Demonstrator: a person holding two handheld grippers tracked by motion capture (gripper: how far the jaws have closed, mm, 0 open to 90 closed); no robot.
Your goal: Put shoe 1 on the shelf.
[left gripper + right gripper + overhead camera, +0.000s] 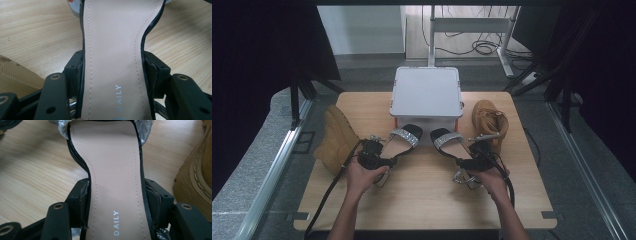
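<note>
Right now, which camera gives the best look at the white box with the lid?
The high view: the white box shows whole there, lid on, at the table's far edge behind both sandals. The left gripper view catches a sliver of it at the top edge; the right gripper view looks along a sandal's insole instead.

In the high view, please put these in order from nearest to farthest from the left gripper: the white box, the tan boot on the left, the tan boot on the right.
From the left gripper, which grips the left sandal:
1. Tan boot on the left, beside it at the table's left edge.
2. White box, behind it at the table's far middle.
3. Tan boot on the right, across the table, beyond the right sandal.
</note>
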